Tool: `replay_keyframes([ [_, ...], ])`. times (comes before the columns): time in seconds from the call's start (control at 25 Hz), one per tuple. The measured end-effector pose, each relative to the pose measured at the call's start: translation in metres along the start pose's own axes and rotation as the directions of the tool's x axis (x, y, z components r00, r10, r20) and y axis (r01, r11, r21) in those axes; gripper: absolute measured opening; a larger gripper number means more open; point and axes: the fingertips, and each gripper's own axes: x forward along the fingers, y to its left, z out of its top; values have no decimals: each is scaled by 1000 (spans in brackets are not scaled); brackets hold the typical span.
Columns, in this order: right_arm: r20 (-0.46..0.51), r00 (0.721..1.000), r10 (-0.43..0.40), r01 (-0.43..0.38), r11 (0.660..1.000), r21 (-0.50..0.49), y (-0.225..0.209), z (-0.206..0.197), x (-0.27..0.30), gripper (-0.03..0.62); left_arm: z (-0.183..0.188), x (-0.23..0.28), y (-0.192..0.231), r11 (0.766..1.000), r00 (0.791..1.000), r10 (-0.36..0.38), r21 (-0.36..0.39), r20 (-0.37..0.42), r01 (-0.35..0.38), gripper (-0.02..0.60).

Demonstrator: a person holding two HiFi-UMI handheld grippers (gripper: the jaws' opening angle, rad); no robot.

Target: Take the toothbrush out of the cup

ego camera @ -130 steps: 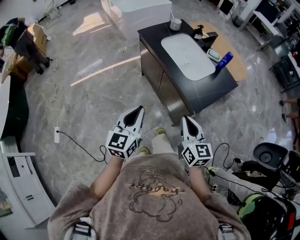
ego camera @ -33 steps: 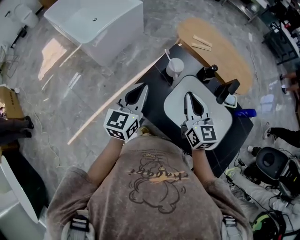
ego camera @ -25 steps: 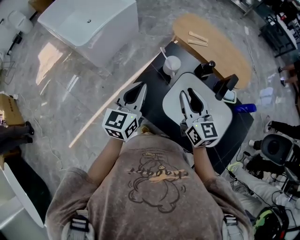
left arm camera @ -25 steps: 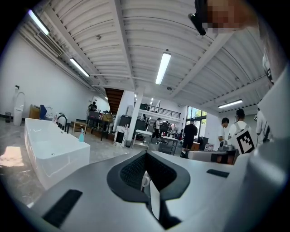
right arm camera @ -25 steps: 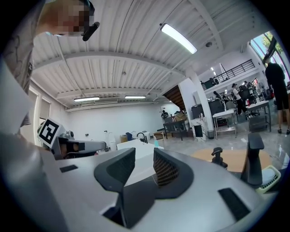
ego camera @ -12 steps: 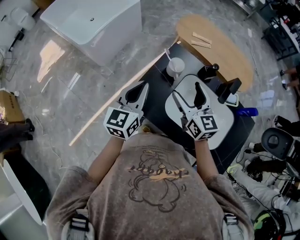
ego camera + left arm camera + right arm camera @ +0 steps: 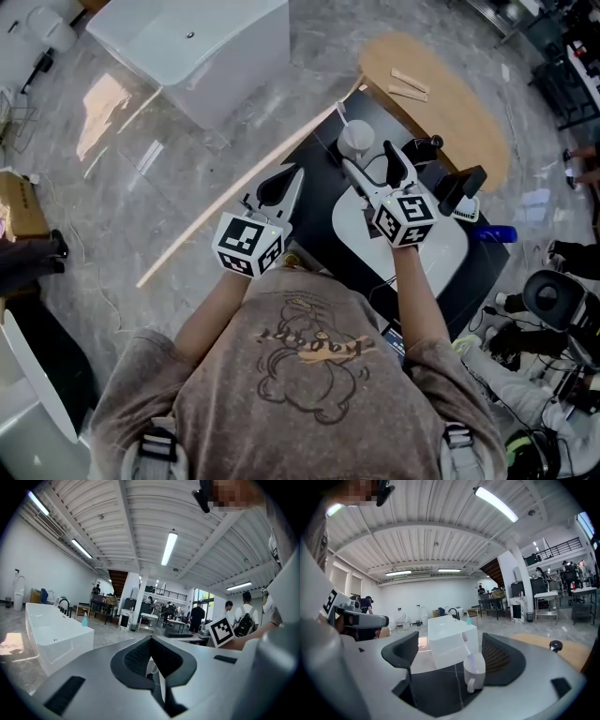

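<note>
Taupe T-shirt (image 7: 281, 412), brown cartoon print (image 7: 309, 361)

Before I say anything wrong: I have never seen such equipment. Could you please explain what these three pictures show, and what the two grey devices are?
There is no robot: a person holds a two-jaw gripper in each hand. One picture looks down from a camera on the person's head; the other two come from a camera on each gripper. On the dark counter are a white oval basin, a blue bottle and a white cup with a white toothbrush in it. The left gripper is shut and empty. The right gripper has just opened its jaws; the cup stands ahead, in line with their gap, untouched. Nothing is held.
</note>
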Motion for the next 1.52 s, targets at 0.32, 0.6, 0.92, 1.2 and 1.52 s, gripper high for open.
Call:
replay_keyframes([
  [0.32, -100, 995, 18, -23, 999, -49, -24, -16, 56, 407, -4, 6, 7, 1000, 1000, 5, 10, -17, -5, 20],
  [0.6, -216, 976, 24, -46, 994, -96, -36, -39, 96, 382, -6, 10, 15, 1000, 999, 9, 4, -32, -8, 20],
  [0.92, -342, 940, -14, -50, 983, -177, -53, -59, 125, 308, -9, 15, 27, 1000, 999, 20, -13, -45, -20, 20],
  [1.2, -391, 920, -15, -90, 964, -249, -48, -63, 136, 245, -11, 16, 35, 999, 998, 32, -22, -59, -34, 20],
  [1.52, -448, 894, -7, -155, 933, -325, -38, -73, 143, 141, -15, 14, 41, 998, 997, 47, -27, -64, -49, 20],
])
